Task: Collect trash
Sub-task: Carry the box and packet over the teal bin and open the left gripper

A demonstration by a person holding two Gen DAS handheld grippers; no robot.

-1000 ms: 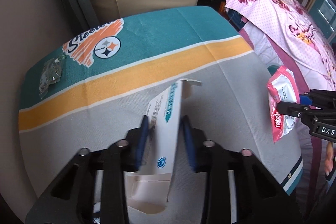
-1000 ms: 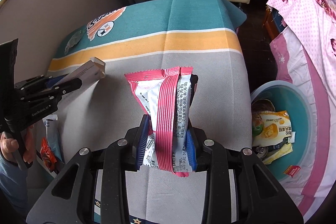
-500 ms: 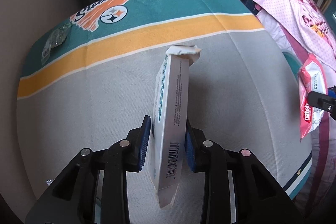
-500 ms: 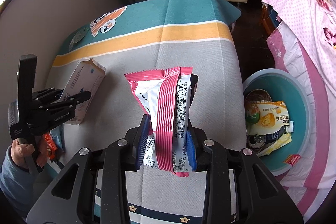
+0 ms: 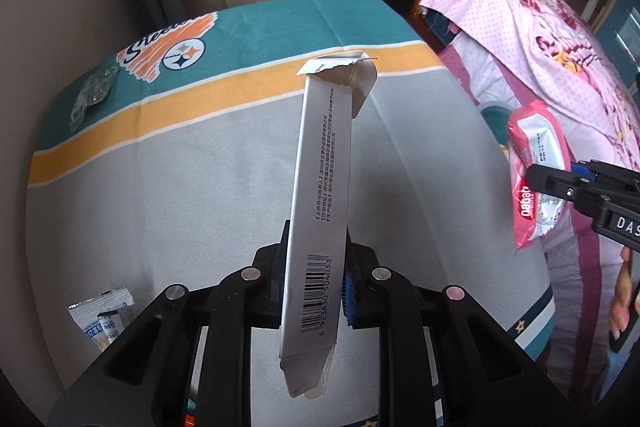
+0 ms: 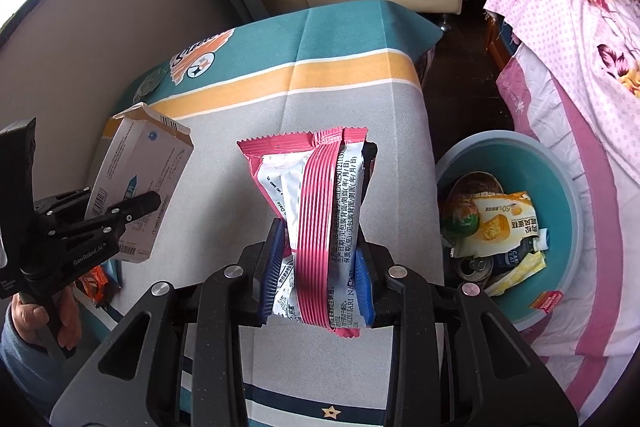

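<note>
A: Why was the flattened carton (image 5: 320, 195) held edge-on in the left claw (image 5: 314, 291)?

B: The jaws had just been closing on its narrow sides, clamped near the barcode end, so it stood clear above the tabletop (image 5: 192, 195) for carrying.

A: And the right claw (image 6: 318, 271)?

B: Clamped on the pink snack wrapper (image 6: 316, 211), lifted near the tabletop's right edge (the side nearest the bin).

A: The bin?

B: The teal basin (image 6: 576, 211) sat on the floor beyond that edge, already holding wrappers and a can. Farther off, a clear wrapper (image 5: 90, 97) lay at the far-left corner, uncollected.
</note>
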